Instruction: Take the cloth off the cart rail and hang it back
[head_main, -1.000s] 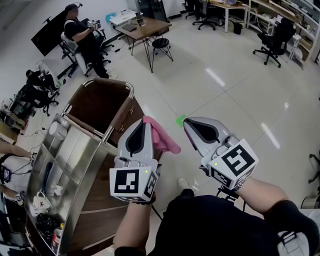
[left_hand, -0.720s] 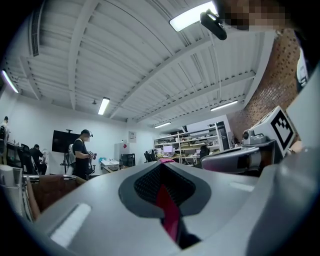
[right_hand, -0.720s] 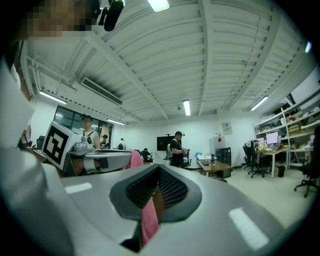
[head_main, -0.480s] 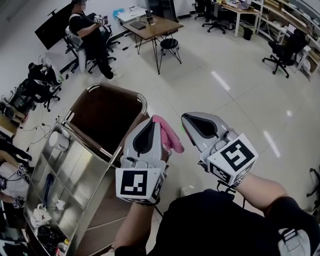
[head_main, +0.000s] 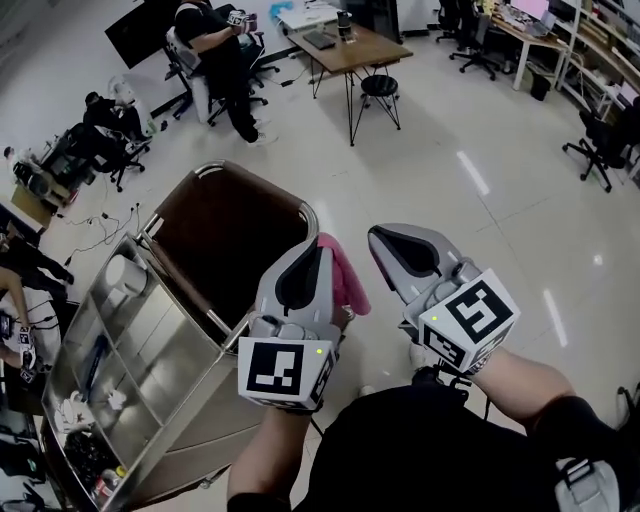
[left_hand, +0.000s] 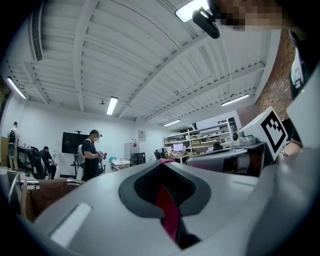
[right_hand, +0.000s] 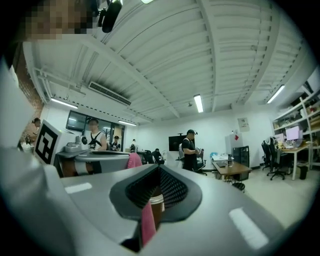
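Open office with a glossy floor, and the steel cart (head_main: 150, 330) stands below. The pink cloth (head_main: 347, 278) is clear of the cart rail (head_main: 260, 180), pinched in the clenched fingers of the left gripper (head_main: 316, 248). It looks light and limp, and a corner would be the best hold for draping it. The right gripper (head_main: 385, 240) is near the cloth with its fingers closed.

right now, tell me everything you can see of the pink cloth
The cloth is pink, soft-looking fabric, bunched rather than spread. The left tongs are shut on one end, and the rest droops down their right side. It is off the cart rail, held in the air over the floor. The right tongs sit close beside it; whether they touch it can't be told.
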